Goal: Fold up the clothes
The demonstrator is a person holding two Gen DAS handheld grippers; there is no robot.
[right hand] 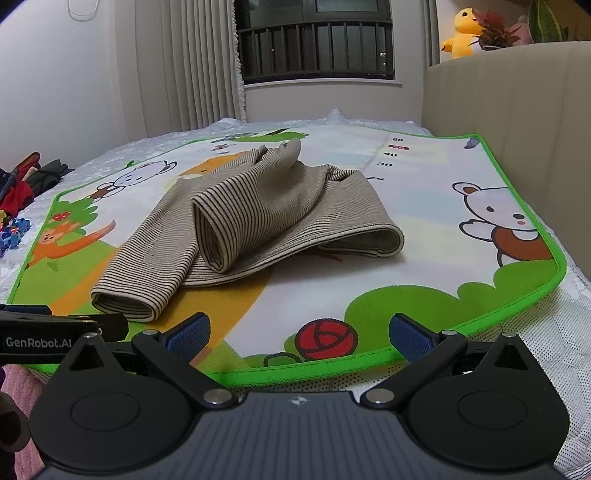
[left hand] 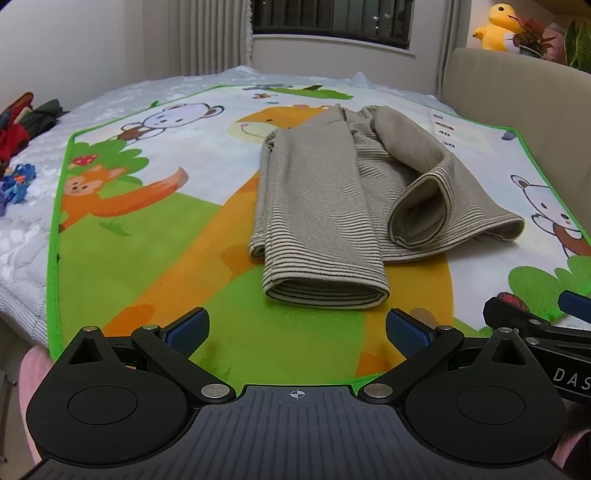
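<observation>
A beige garment with thin dark stripes [left hand: 332, 192] lies partly folded on a colourful cartoon play mat [left hand: 155, 236]. One sleeve cuff lies nearest me and a second sleeve is draped across the body. It also shows in the right wrist view [right hand: 258, 218], on the mat [right hand: 424, 258]. My left gripper [left hand: 297, 330] is open and empty, just short of the near cuff. My right gripper [right hand: 299, 334] is open and empty over the mat's near green edge, to the right of the garment. The right gripper shows at the right edge of the left wrist view [left hand: 535, 317].
The mat lies on a white quilted bed [left hand: 22, 236]. A pile of dark and red clothes [left hand: 26, 125] and small blue toys [left hand: 18, 181] lie at the far left. A beige headboard [right hand: 517, 122] stands on the right, with a yellow plush duck [right hand: 461, 33] above it.
</observation>
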